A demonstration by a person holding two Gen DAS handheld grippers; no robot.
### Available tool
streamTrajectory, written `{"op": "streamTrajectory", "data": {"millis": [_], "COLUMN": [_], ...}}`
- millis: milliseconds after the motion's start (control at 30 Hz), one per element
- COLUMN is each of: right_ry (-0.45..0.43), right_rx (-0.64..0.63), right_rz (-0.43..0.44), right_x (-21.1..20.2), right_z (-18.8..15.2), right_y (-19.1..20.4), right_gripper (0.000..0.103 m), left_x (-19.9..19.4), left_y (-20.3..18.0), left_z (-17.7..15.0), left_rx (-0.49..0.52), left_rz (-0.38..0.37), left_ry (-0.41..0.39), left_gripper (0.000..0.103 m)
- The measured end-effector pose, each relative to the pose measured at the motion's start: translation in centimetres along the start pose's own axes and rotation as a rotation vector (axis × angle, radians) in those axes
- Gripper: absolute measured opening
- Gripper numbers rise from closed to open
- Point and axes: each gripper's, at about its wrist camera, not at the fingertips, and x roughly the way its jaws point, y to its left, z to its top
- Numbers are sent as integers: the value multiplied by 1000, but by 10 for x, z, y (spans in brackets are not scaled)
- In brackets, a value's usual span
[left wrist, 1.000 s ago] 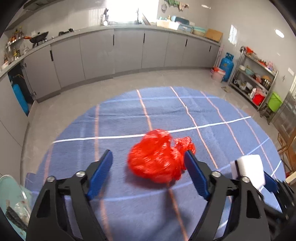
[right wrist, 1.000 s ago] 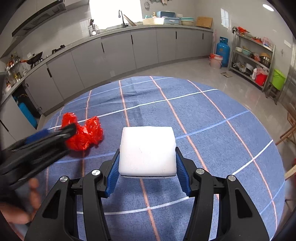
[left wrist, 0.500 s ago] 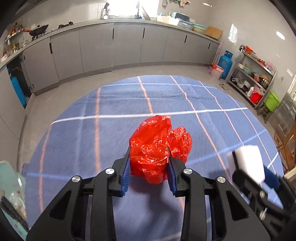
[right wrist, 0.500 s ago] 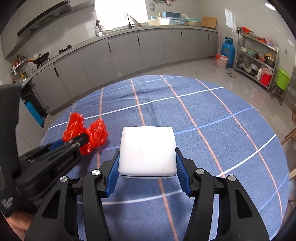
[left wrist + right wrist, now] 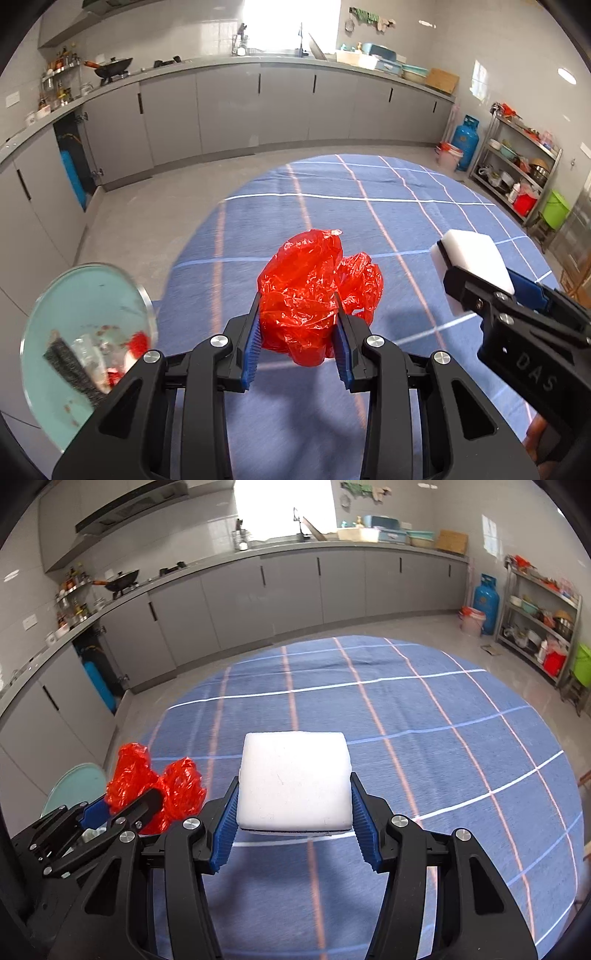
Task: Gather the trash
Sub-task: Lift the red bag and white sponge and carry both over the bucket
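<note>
Carrying two pieces at once: left tongs [image 5: 297, 341] are clamped on the crumpled red plastic bag [image 5: 317, 295], right tongs [image 5: 295, 825] are clamped on the white foam block [image 5: 293, 781]. Both loads hang clear above the round tabletop with blue plaid cloth [image 5: 461, 738].

Step in hand, as I read it: drop both into the pale green round bin [image 5: 85, 347], which sits below the tabletop's left edge and already has scraps inside.

- Bag is pinched low on the bundle and a loose lobe sticks out to the right, so keep the squeeze firm until it's over the bin mouth.
- Block fills the right tongs pad to pad; keep it level so it doesn't slip.
- Left goes first, since it's nearer the bin; right tongs run close alongside, so stagger them.

Room: cloth is bare, floor to the grey cabinets [image 5: 229, 110] is open. Only the tabletop rim stands between loads and bin.
</note>
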Motion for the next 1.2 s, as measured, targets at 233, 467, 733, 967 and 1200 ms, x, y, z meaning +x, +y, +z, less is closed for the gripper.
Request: {"op": "streamTrajectory", "data": {"millis": [233,467,733,967,1200], "right_ry": [-6,-34,-53,-51,-52], "right_rx": [-46,-105,-176,-239,-290], "right_rz": [10,28,71,112,147], "right_x": [-17,-36,-48,-49,-49], "right_z": [-14,-25,-36,-45,-51], "right_y": [32,68,112,148,180], "right_gripper": [55,55,55,55,55], "left_x": [-34,-63,-89,-105,-110], "left_y": [31,64,104,137,167], "left_z": [-14,-31,-46,-55,-67], "left_rx": [-38,-66,-116,-166,-209], "left_rz": [10,31,64,98,132], "left_ry": [-35,-68,-99,-115,-113], "left_gripper": [34,34,34,34,34]}}
